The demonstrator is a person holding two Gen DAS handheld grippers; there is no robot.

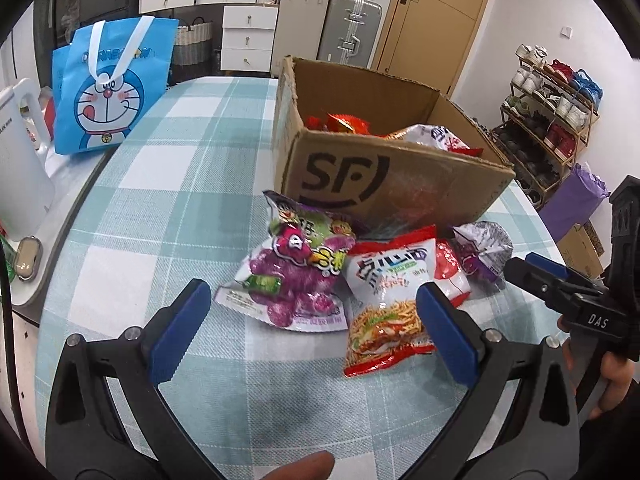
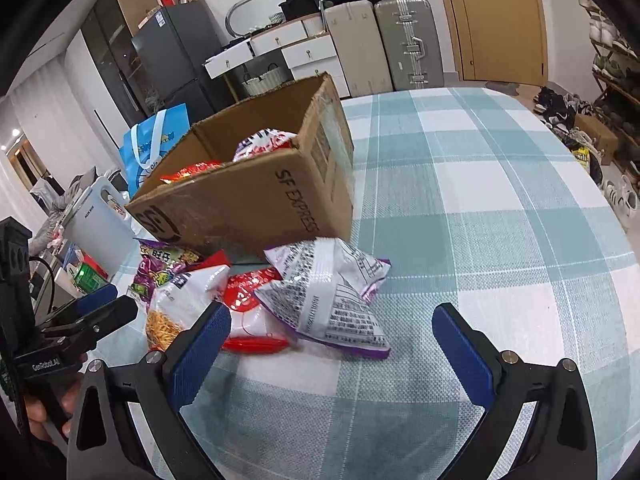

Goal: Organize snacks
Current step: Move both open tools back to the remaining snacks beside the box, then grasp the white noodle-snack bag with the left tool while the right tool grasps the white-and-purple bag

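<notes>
Four snack bags (image 1: 312, 276) lie on the bench (image 1: 160, 208) against the cardboard box (image 1: 384, 176). Left claw (image 1: 312, 320) and right claw (image 2: 332, 336): both spread apart, empty.

Glossy, crinkled plastic snack bags (image 1: 344, 280) lie on a matt woven checked tablecloth (image 1: 160, 208), the box (image 1: 384, 184) at twelve o'clock is dull brown cardboard with shiny tape, and the gripper fingers (image 1: 178, 332) carry ribbed blue rubbery pads on black plastic

Someone's home for sure: shoe rack (image 1: 548, 120) at right, suitcases (image 2: 384, 40) and fridge (image 2: 176, 56) up top.
</notes>
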